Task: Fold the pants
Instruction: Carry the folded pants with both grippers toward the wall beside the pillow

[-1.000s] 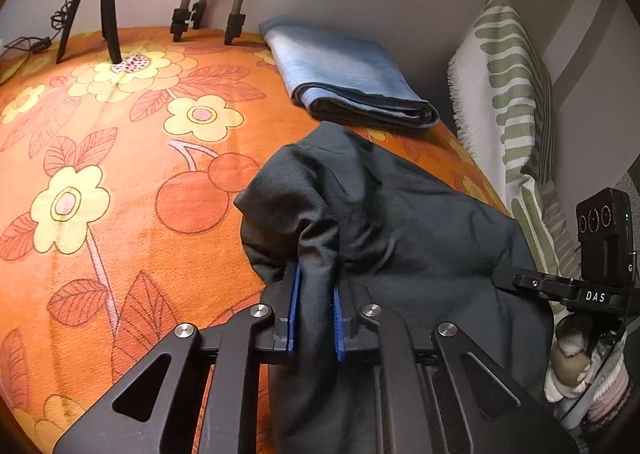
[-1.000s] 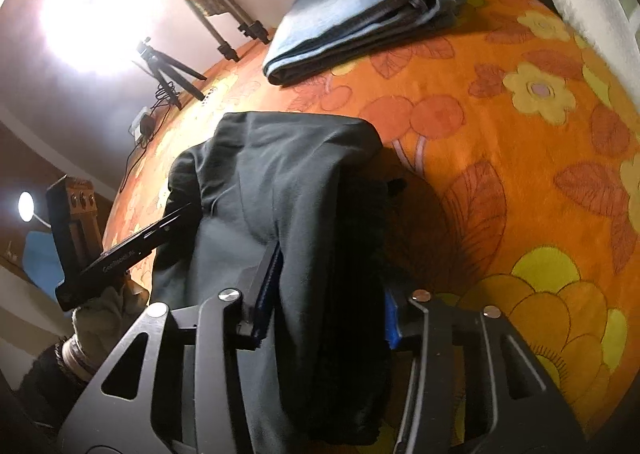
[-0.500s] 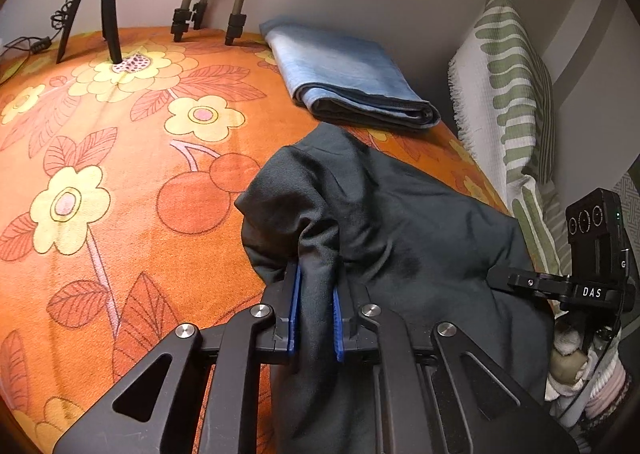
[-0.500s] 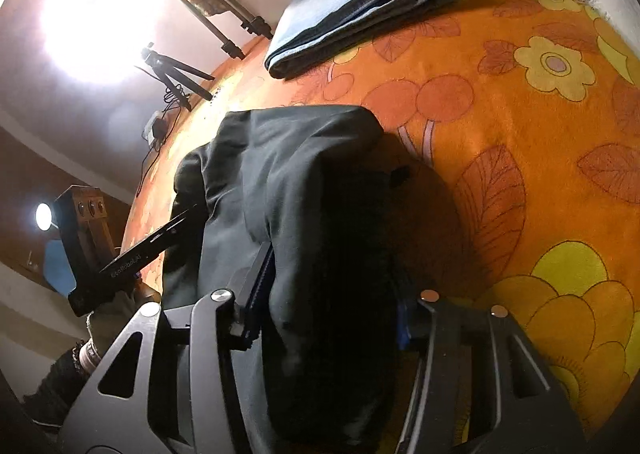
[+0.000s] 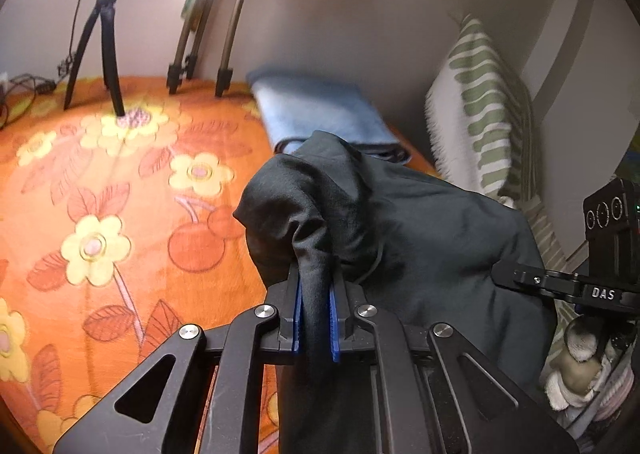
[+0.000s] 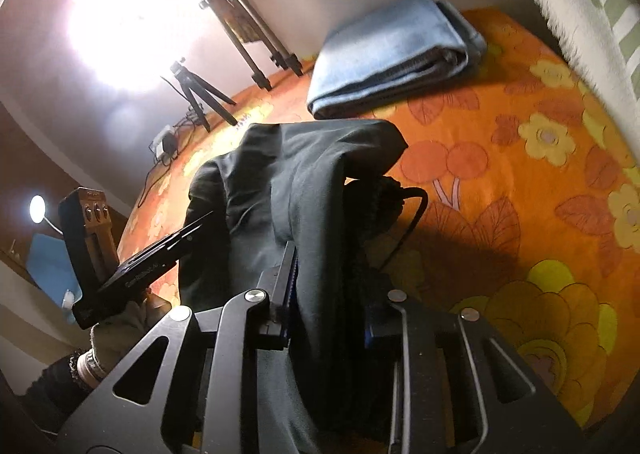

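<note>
Dark grey pants [image 5: 420, 238] hang bunched between my two grippers above an orange flowered bedspread [image 5: 100, 181]. My left gripper [image 5: 314, 278] is shut on a narrow fold of the pants, its blue pads pressing the cloth from both sides. In the right wrist view, my right gripper [image 6: 328, 286] has its jaws closing on a thick bunch of the same pants [image 6: 304, 173], and the fabric fills the gap between them. A black drawstring [image 6: 416, 205] loops out on the right. Each view shows the other gripper's body at its edge.
Folded blue jeans [image 5: 320, 113] lie at the far side of the bed by the wall. A green-striped white pillow [image 5: 480, 105] leans at the right. A black tripod [image 5: 104, 49] and stand legs [image 5: 192, 65] rest on the far bedspread under a bright lamp.
Both grippers have risen with the pants, so more wall and the lamp show. The right jaws have narrowed on the bunched fabric. The left grip is unchanged.
</note>
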`<state>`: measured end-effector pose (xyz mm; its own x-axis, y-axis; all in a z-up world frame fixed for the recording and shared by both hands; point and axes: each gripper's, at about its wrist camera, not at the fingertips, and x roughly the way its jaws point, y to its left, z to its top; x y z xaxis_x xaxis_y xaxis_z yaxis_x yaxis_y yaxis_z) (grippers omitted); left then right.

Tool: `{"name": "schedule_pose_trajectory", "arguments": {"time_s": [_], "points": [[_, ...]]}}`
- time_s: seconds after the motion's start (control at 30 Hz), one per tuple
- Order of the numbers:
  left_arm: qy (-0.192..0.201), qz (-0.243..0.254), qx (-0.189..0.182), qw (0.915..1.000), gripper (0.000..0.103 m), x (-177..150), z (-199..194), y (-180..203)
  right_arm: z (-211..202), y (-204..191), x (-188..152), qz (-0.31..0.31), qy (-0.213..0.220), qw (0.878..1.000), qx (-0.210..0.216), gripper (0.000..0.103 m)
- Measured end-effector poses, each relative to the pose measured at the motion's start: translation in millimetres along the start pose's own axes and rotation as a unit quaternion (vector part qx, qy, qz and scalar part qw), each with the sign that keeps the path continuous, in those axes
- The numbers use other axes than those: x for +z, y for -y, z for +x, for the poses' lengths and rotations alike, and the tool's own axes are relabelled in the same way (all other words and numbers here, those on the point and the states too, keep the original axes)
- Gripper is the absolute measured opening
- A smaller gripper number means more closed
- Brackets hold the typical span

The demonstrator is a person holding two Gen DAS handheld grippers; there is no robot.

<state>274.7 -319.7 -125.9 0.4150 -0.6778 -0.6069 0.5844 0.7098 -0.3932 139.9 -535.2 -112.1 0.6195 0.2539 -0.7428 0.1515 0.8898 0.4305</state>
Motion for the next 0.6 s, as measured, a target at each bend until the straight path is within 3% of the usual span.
{"name": "schedule_pose_trajectory", "arguments": {"time_s": [0.23, 0.6], "points": [[0.02, 0.002, -0.023, 0.9995, 0.008, 11.3, -20.0, 5.0, -18.2, -14.4, 9.6, -0.013, 0.027, 1.0, -0.007, 0.025], [0.056, 0.027, -0.033, 0.9975, 0.008, 56.7, -25.0, 18.9, -40.4, -37.6, 46.0, -0.041, 0.076, 0.996, -0.022, 0.025]]}}
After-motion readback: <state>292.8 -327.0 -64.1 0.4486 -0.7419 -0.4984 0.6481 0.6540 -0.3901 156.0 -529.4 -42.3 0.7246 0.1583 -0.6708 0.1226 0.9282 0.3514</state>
